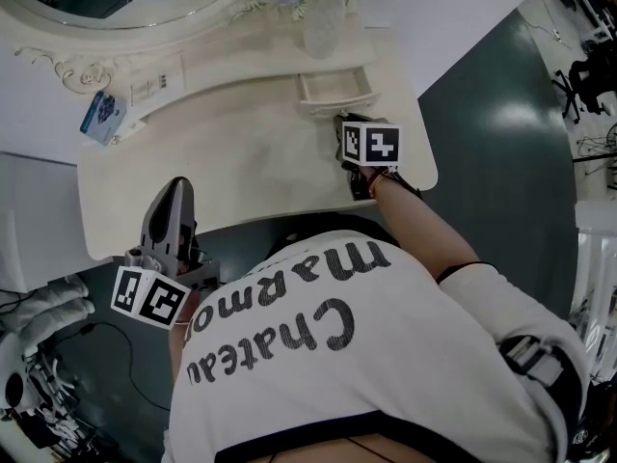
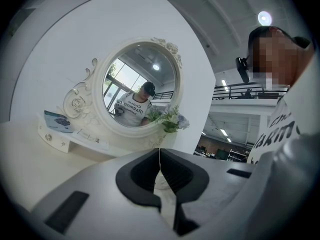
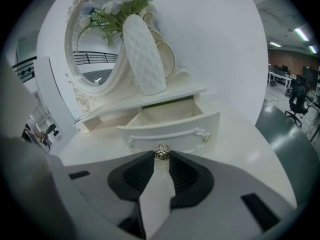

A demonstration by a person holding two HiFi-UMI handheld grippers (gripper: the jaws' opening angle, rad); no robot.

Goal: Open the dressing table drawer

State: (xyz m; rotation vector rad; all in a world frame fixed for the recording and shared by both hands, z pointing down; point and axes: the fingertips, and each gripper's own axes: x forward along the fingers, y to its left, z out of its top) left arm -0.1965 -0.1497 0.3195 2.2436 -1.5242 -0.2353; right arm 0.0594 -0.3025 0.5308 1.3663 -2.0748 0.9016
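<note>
This is a large open-plan office or lab hall with a home corner staged inside it. An ornate white dressing table (image 1: 231, 152) stands against a bare white partition (image 3: 225, 39) on a dark green floor (image 1: 482, 162). Around it are office chairs (image 3: 298, 95), strip ceiling lights (image 3: 301, 34) and a mezzanine railing (image 2: 250, 90).

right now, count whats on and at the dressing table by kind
grippers: 2 (left gripper, right gripper)
mirror: 1
vase: 1
open drawer: 1
drawer knob: 1
blue pack: 1
total: 7
</note>
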